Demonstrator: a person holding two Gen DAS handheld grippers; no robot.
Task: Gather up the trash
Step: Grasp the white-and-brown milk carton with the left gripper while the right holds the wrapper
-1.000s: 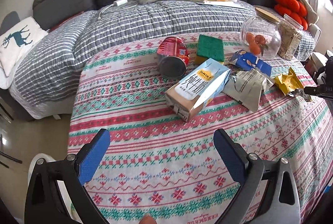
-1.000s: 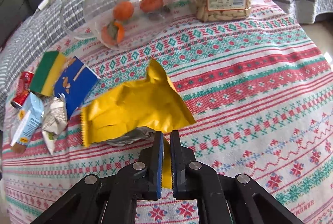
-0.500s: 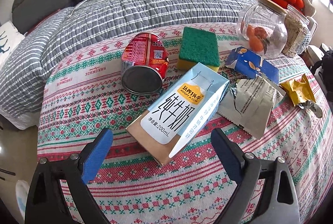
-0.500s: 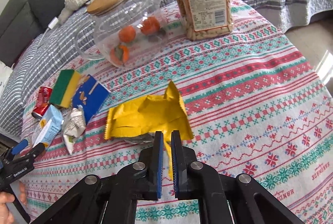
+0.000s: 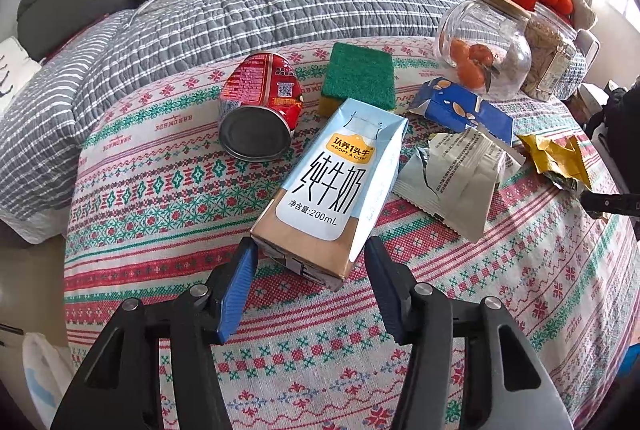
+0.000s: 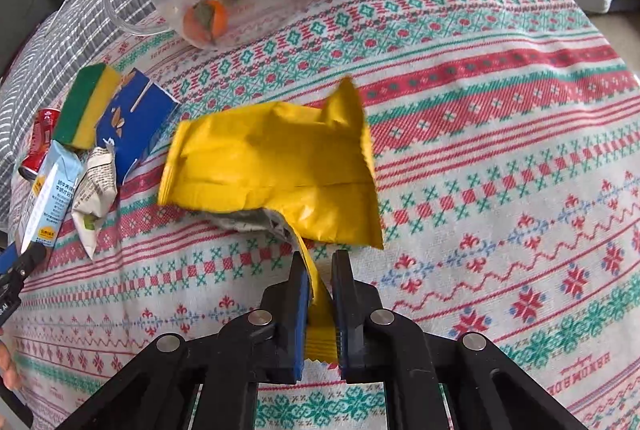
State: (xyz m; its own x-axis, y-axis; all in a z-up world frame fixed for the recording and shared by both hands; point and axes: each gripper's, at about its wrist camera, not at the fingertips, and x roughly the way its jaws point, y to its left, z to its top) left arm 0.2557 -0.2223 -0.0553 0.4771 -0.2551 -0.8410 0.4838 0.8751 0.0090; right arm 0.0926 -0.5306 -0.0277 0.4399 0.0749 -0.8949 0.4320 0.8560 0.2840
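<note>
Now | left gripper (image 5: 308,294) closing, unpressed, around milk carton (image 5: 332,182) base, just beside red can (image 5: 260,110) | carton light, crushable: hold its stiff base | right gripper (image 6: 320,290) pinches crinkly yellow wrapper (image 6: 272,170)

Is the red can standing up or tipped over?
Tipped over. The red can lies on its side on the tablecloth, its round metal end facing the left wrist camera, beside the milk carton.
</note>
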